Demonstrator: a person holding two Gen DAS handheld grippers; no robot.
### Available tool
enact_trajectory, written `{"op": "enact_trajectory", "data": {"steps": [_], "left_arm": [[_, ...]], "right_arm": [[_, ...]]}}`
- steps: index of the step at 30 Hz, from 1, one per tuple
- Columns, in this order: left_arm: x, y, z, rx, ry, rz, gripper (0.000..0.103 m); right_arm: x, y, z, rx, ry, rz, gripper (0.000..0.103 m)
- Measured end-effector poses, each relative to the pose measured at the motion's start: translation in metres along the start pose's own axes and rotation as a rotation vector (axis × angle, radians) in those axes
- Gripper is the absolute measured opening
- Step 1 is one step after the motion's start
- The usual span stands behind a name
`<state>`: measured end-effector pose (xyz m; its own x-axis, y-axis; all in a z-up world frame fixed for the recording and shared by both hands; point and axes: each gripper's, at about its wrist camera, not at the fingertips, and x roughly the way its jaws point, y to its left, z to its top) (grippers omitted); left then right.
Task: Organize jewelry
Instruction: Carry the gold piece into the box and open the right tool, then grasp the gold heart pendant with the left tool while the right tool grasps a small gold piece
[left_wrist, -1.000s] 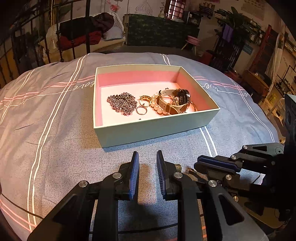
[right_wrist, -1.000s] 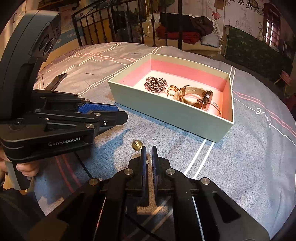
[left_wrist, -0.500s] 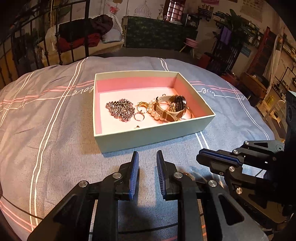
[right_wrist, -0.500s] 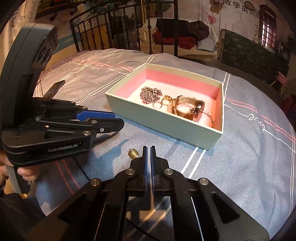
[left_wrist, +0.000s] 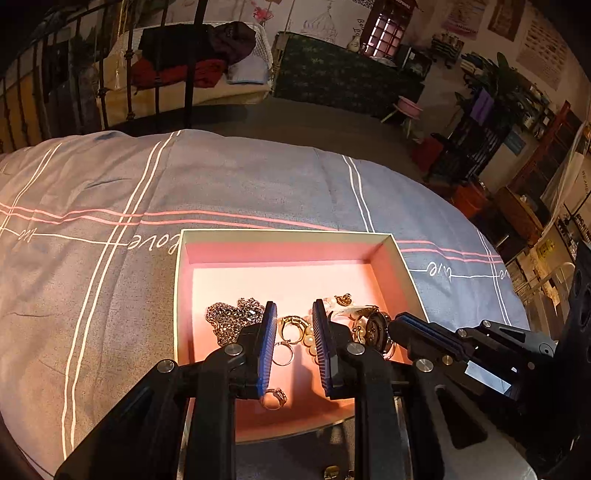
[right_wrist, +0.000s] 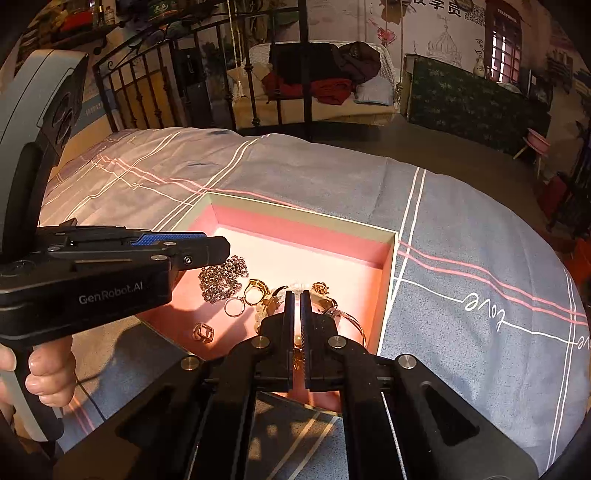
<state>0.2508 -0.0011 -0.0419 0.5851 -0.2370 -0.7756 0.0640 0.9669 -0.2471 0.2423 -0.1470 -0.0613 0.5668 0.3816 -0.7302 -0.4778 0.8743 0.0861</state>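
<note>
While above the pink-lined box (right_wrist: 388, 280), left tongs (left_wrist: 294, 347) parted and empty, right tongs (right_wrist: 295, 334) clenched empty.

You have the open box (left_wrist: 291, 236) resting on the bedspread (left_wrist: 110, 302), with the chain (left_wrist: 231, 317) at its left, rings (left_wrist: 284, 354) centre, and the watch (left_wrist: 376, 326) to the right

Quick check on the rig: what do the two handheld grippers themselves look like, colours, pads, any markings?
Both are black, angular two-finger tools with silver pivot screws. The left gripper has ribbed blue pads on its fingers. The right gripper is the same black build. The left one's side reads "GenRobot.AI" in pale lettering, below a grey camera housing. No sleeve is visible.
</note>
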Motion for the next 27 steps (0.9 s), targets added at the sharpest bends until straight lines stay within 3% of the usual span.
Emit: {"op": "enact_trajectory", "data": {"steps": [2,4,5,6,7,8,14,18,22,25,27], "left_arm": [[-0.001,0.000,-0.001,0.002,0.000,-0.003,0.021],[-0.004,0.001,-0.001,-0.002,-0.010,0.006,0.047],[-0.010,0.003,-0.001,-0.018,-0.029,0.014,0.075],[-0.017,0.005,-0.001,-0.039,-0.062,0.018,0.086],[-0.025,0.008,-0.002,-0.054,-0.090,0.011,0.087],[-0.032,0.010,-0.003,-0.064,-0.106,0.002,0.090],[-0.062,0.016,-0.027,-0.057,-0.143,-0.030,0.094],[-0.065,0.013,-0.058,-0.002,-0.115,-0.011,0.094],[-0.054,0.007,-0.093,0.073,-0.052,0.027,0.093],[-0.042,0.002,-0.107,0.130,-0.001,0.022,0.090],[-0.035,-0.004,-0.112,0.167,0.018,0.025,0.080]], "right_arm": [[0.001,0.002,-0.002,-0.010,0.007,0.005,0.004],[-0.002,0.002,-0.005,-0.003,0.002,0.006,0.006],[-0.005,0.002,-0.007,0.001,-0.002,0.011,0.020],[-0.009,0.002,-0.010,0.002,-0.011,0.008,0.060],[-0.015,0.004,-0.014,-0.004,-0.033,-0.003,0.083],[-0.021,0.006,-0.019,-0.014,-0.061,-0.008,0.097],[-0.039,0.017,-0.055,-0.037,-0.052,0.025,0.097],[-0.037,0.033,-0.086,-0.076,-0.002,0.015,0.097],[-0.030,0.047,-0.110,-0.106,0.055,0.063,0.097],[-0.030,0.050,-0.116,-0.116,0.067,0.075,0.088],[-0.032,0.050,-0.118,-0.113,0.066,0.075,0.085]]}}
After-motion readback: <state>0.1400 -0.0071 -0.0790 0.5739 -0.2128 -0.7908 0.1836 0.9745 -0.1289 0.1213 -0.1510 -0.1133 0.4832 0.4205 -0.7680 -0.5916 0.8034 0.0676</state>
